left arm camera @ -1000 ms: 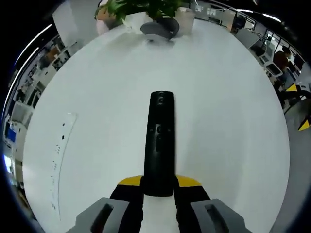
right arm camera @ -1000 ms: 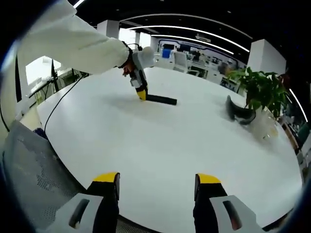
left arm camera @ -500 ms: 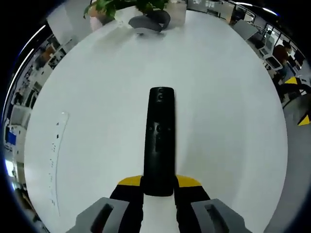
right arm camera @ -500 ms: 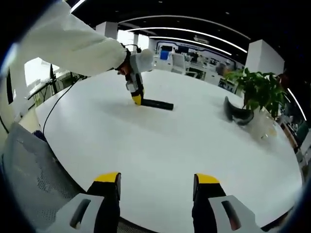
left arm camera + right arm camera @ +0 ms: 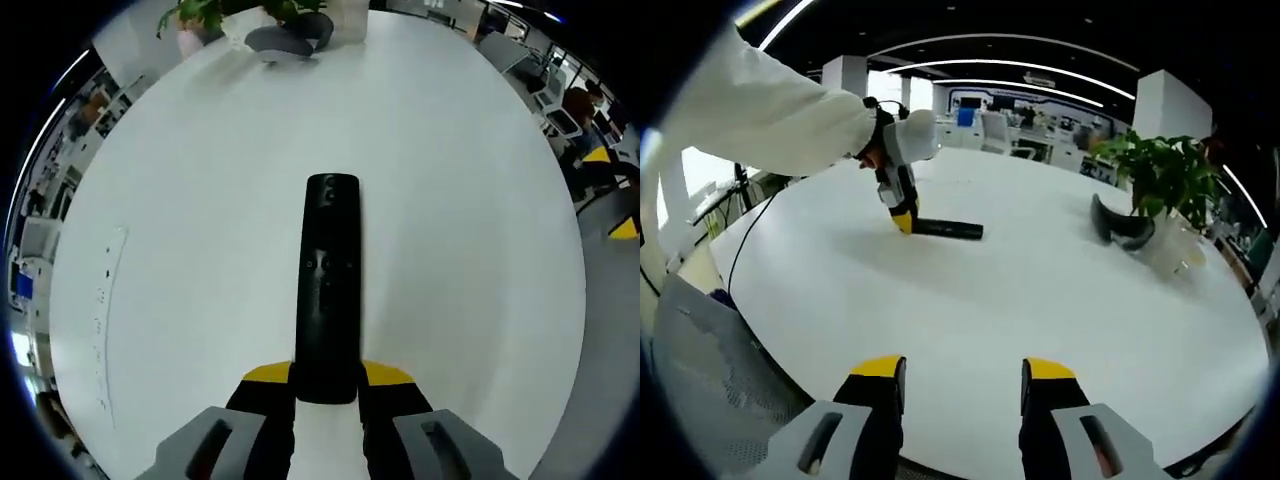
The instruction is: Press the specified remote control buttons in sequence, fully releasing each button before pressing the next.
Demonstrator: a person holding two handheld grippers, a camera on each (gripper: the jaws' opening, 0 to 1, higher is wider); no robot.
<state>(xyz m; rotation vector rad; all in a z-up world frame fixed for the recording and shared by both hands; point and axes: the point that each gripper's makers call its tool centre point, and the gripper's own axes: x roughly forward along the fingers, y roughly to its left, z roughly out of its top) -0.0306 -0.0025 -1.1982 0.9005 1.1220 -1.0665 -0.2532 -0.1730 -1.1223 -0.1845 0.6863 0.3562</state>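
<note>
- Right now the remote control (image 5: 328, 285) lies flat on the white table (image 5: 200, 180), and in your left gripper view it runs straight away from you, with its near end caught between the yellow-tipped jaws.
- Its face is up: a round button sits near the far end, and a small cluster of buttons shows about halfway along.
- Your left gripper (image 5: 326, 385) is clenched on that near end, one jaw against each long side of the remote.
- In your right gripper view the same remote (image 5: 947, 229) is a thin dark bar well across the table, with your left gripper (image 5: 902, 217) pinching its end from the left.
- Your white sleeve (image 5: 760, 110) reaches in from the upper left of that view down to the hand holding the left gripper.
- Your right gripper (image 5: 962, 380) hangs over the near edge of the table, jaws apart with only bare tabletop between them, well away from the remote.
- Beyond the remote, at the far side of the table in the left gripper view, a dark curved object (image 5: 285, 38) rests beside a potted plant (image 5: 195, 20); I cannot tell what the dark object is.
- In the right gripper view that dark curved object (image 5: 1118, 225) and the plant (image 5: 1165, 170) stand to the right.
- A grey mesh chair back (image 5: 700, 380) sits at the lower left of your right gripper view, just off the table edge.
</note>
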